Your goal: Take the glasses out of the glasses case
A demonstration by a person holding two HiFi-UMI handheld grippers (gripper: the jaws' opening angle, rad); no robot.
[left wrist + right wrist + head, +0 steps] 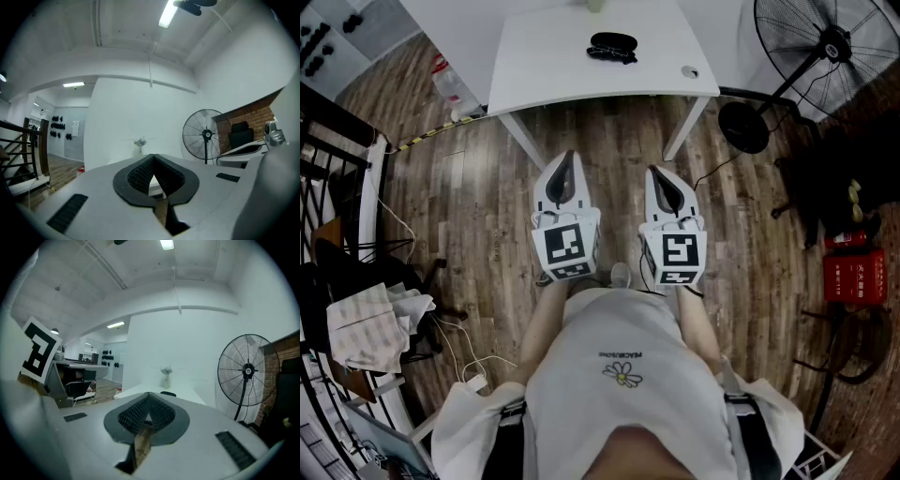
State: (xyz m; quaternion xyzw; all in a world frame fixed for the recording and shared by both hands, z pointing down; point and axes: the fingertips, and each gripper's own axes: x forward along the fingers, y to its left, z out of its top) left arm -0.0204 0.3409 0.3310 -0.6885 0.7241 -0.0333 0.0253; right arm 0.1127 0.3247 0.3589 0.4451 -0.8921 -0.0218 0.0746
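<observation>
A black glasses case (pixel 612 45) lies closed on the white table (pixel 544 66) at the far side of the head view; the right gripper view shows the case (pixel 168 393) as a small dark shape on the tabletop. Both grippers hang over the wooden floor, short of the table's near edge and well apart from the case. My left gripper (pixel 569 156) (pixel 153 157) is shut with its ribbed pads meeting at the tip and nothing between them. My right gripper (pixel 655 172) (pixel 149 395) is shut the same way, holding nothing.
A small white object (pixel 689 71) sits near the table's right corner, and a vase of flowers (pixel 166 373) stands at its far end. A standing fan (pixel 825 47) is at the right, a red box (pixel 853 277) below it. A railing and a cloth-draped chair (pixel 366 323) are on the left.
</observation>
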